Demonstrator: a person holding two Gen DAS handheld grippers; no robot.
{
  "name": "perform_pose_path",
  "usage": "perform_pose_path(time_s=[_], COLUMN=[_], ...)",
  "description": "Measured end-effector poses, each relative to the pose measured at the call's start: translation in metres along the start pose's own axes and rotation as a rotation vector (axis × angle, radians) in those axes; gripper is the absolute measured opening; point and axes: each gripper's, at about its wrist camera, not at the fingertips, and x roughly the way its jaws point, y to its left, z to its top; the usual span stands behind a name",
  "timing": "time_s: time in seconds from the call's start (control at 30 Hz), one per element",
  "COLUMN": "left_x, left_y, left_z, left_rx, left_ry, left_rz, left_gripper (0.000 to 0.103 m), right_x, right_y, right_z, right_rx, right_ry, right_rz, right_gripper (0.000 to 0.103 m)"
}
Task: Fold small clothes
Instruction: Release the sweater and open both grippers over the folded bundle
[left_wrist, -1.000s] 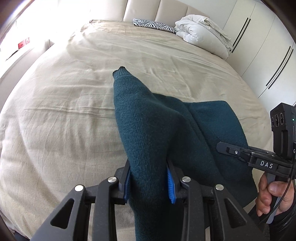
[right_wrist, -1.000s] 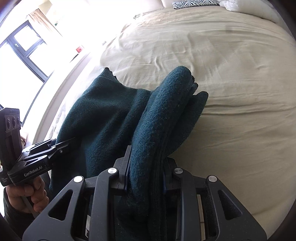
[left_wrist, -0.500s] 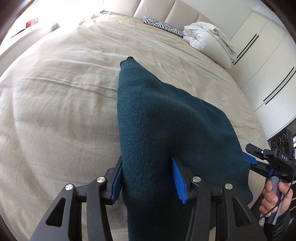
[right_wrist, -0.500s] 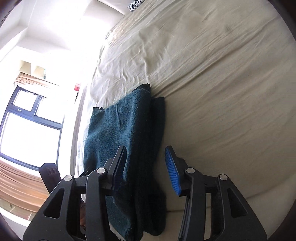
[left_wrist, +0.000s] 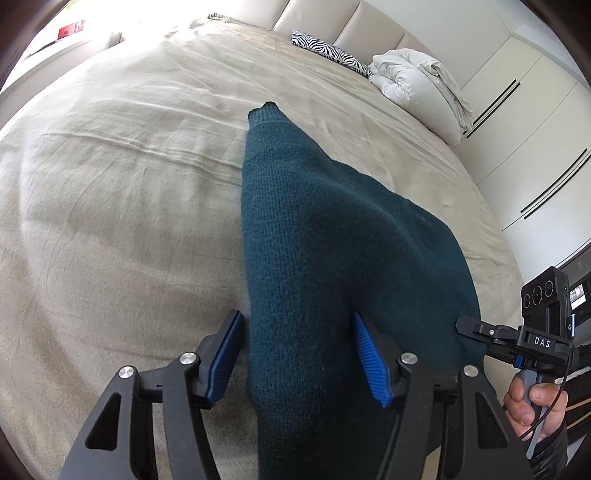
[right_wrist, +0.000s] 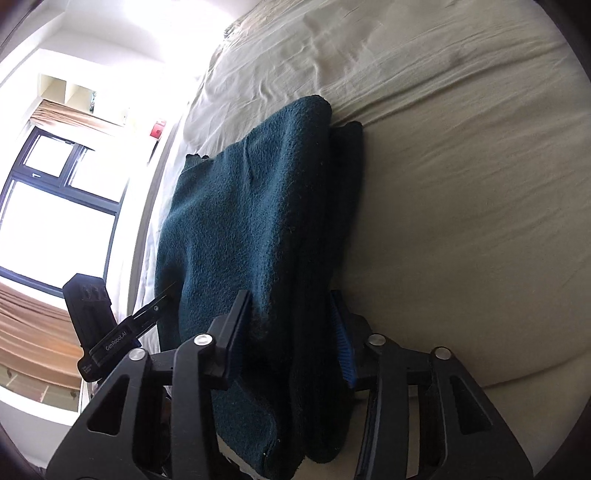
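The folded dark-teal knitted sweater (left_wrist: 332, 266) lies on the beige bedsheet (left_wrist: 122, 177). The left gripper (left_wrist: 297, 363) stands released, its blue pads clear of the knit. The right gripper (right_wrist: 291, 332) is likewise spread around the fold.

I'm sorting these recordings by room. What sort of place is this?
Most likely a bedroom: a wide bed with a padded headboard, a zebra-print pillow and folded white duvet, beside built-in wardrobe doors.

A fuzzy, matt teal knit sweater (left_wrist: 332, 258) lies on a wrinkled beige cloth bedsheet (left_wrist: 129, 184). Ribbed blue rubbery pads on matt black plastic fingers (left_wrist: 225, 354); glossy white cupboard doors (left_wrist: 535, 147) far right.
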Motion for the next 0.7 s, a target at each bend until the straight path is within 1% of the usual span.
perform_pose_path(time_s=[0.1,0.27,0.37,0.47,0.5,0.53,0.6,0.63,0.7], left_x=[0.0,0.001,0.003,0.007,0.008,0.008,0.007,0.006,0.002], left_y=[0.002,0.002,-0.002,-0.002,-0.001,0.0,0.001,0.001,0.002], left_z=[0.0,-0.001,-0.003,-0.006,-0.006,-0.007,-0.007,-0.007,-0.007], left_rx=[-0.009,-0.042,-0.034,-0.031,-0.03,-0.029,-0.033,-0.033,-0.039], left_ry=[0.0,-0.006,-0.007,-0.01,-0.014,-0.02,-0.027,-0.03,-0.04], left_rz=[-0.01,-0.022,-0.022,-0.028,-0.033,-0.038,-0.046,-0.049,-0.049], left_gripper=[0.065,0.064,0.065,0.067,0.068,0.068,0.068,0.068,0.067], right_x=[-0.003,-0.005,-0.008,-0.003,0.001,0.002,-0.001,-0.003,-0.011], right_y=[-0.003,-0.005,-0.012,-0.023,-0.031,-0.038,-0.042,-0.04,-0.033], right_z=[0.007,0.021,0.032,0.03,0.028,0.026,0.022,0.02,0.019], right_rx=[0.011,0.015,0.038,0.032,0.05,0.079,0.082,0.074,0.058], right_ry=[0.0,-0.005,-0.006,0.014,0.01,-0.003,-0.035,-0.041,-0.052], right_rz=[0.017,0.031,0.057,0.038,0.049,0.081,0.114,0.109,0.065], right_gripper=[0.025,0.022,0.022,0.022,0.022,0.022,0.023,0.024,0.03])
